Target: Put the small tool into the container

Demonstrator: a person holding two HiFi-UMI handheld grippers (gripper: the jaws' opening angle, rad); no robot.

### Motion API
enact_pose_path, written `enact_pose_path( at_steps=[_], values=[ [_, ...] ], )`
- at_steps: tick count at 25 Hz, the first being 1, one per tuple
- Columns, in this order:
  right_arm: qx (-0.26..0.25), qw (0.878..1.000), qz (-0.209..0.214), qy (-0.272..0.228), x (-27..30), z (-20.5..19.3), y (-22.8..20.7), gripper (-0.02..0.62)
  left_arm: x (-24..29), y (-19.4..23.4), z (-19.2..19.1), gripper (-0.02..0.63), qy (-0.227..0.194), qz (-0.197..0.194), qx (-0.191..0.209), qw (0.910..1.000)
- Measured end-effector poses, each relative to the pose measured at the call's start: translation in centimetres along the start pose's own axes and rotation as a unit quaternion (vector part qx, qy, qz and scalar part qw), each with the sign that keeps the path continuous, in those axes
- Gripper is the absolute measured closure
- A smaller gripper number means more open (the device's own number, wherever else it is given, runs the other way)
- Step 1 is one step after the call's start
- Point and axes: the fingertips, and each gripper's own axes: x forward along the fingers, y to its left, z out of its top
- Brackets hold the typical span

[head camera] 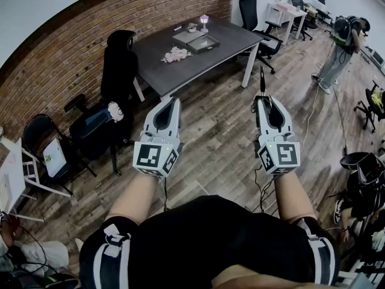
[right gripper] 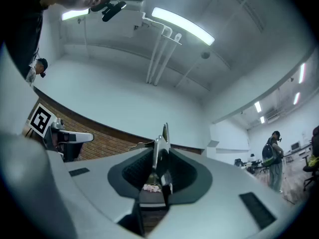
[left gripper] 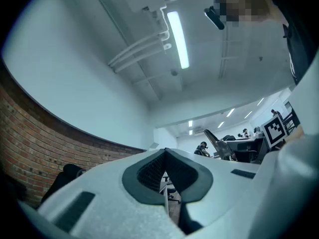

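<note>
Forearms (head camera: 136,192) hold both out: left gripper (head camera: 174,100) closed, empty; right gripper (head camera: 263,99) pinches the small tool (head camera: 262,80) (tip poking past the jaws).

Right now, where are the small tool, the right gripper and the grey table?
small tool (right gripper: 159,153): right gripper view, on its metal shaft between the jaws.
right gripper (head camera: 263,103): head view, between its fingertips.
grey table (head camera: 231,41): head view, on the bare top.
</note>
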Motion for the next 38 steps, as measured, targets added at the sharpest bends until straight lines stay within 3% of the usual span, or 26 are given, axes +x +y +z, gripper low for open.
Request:
enact_pose_path(
  at_steps=[27, 38],
  values=[
    [0.024, 0.999, 0.022, -0.002, 1.1, 0.5, 3.4, 0.503, -1.0, 2.3, -0.4, 0.597, 0.015, -0.013, 0.002, 0.9998],
    [0.017, 1.000, 0.022, 0.000, 1.2, 0.7, 7.2, 0.503, -3.9, 4.9, -0.3, 0.597, 0.013, -0.016, 0.005, 0.9998]
  ],
)
